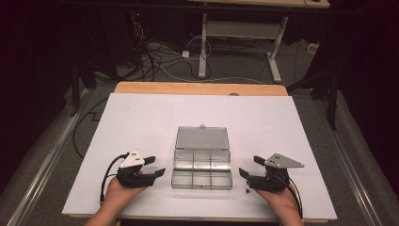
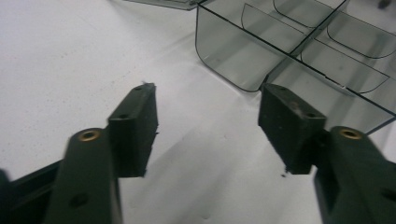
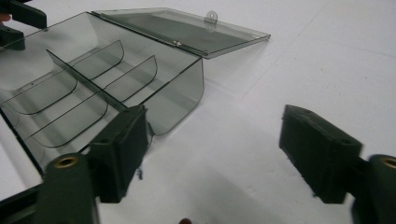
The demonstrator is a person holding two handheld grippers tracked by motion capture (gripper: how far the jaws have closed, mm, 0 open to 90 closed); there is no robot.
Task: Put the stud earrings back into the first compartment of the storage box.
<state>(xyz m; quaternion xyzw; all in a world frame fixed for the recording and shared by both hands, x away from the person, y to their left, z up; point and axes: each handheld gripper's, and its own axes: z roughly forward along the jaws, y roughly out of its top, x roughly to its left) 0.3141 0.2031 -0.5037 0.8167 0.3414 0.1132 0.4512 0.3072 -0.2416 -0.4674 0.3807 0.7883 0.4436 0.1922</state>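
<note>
Your left tool (image 1: 153, 166) and your right tool (image 1: 249, 167) both stand wide open and hold nothing, resting on the white counter (image 1: 141, 117) on either side of the clear compartment box (image 1: 202, 169), whose lid (image 1: 202, 138) lies open.

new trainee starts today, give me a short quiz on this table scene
1. True or false: the lid of the box lies open.
2. How many compartments does the box have? A) four B) six C) nine
3. Fill in: the box sits ___ the left hand-held gripper and the right hand-held gripper.

Key
1. True; the lid lies back flat on the far side.
2. B; two rows of three, and nothing shows in them.
3. Between; both have their jaws apart and hold nothing.
</note>
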